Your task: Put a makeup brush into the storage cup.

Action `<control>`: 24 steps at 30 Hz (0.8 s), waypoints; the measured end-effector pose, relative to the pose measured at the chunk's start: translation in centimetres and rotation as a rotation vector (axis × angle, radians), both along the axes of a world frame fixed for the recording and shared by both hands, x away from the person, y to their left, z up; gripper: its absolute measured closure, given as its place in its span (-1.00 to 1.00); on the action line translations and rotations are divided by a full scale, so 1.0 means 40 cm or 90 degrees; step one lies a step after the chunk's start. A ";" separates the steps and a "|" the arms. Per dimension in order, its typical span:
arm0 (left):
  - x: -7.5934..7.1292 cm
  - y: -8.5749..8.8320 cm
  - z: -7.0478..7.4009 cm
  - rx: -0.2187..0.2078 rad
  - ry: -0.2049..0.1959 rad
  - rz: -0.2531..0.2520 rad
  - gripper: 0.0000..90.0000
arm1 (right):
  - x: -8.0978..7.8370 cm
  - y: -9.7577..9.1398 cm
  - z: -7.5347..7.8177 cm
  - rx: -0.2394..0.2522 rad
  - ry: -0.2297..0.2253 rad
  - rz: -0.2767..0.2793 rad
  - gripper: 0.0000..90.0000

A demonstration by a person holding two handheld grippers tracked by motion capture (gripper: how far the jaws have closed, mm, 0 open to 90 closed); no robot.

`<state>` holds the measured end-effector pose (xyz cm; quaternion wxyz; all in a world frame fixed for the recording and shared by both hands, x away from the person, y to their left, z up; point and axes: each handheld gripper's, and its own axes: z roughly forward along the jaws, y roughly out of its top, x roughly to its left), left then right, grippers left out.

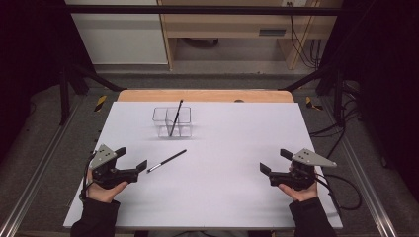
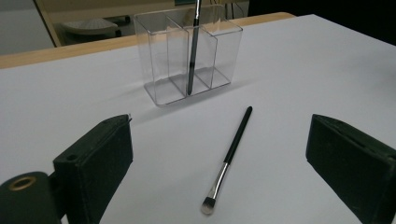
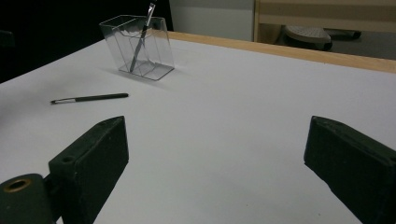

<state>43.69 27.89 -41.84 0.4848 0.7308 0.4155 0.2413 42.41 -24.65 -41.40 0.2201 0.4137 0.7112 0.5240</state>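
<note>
A thin black makeup brush (image 1: 167,161) with a silver ferrule lies flat on the white table. Its bristle end points toward my left gripper (image 1: 132,158). In the left gripper view the brush (image 2: 231,154) lies ahead, in line with the gap of my left gripper (image 2: 219,135), whose jaws stand wide and touch nothing. A clear divided organizer (image 1: 159,118) stands farther back with a second brush (image 1: 176,116) leaning in its middle section. My right gripper (image 1: 274,160) rests open and empty near the front right, far from both brushes.
The white table top (image 1: 237,148) ends in a wooden strip (image 1: 205,95) at the far edge. Black frame posts and cables stand at both sides. In the right gripper view the organizer (image 3: 161,46) and the loose brush (image 3: 88,98) lie far off.
</note>
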 end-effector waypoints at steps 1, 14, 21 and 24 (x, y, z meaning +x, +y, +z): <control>0.001 -0.002 0.000 0.006 0.000 -0.002 -0.85 | 0.000 0.000 0.000 0.000 0.001 0.000 -0.85; 0.021 -0.031 0.022 0.027 0.017 -0.026 -0.84 | -0.001 0.003 0.000 0.000 -0.001 -0.001 -0.85; 0.046 -0.052 0.034 0.052 0.036 -0.040 -0.83 | 0.000 0.006 -0.001 -0.001 0.000 0.001 -0.84; 0.058 -0.060 0.034 0.060 0.042 -0.038 -0.83 | 0.001 0.006 -0.002 -0.007 0.000 0.004 -0.84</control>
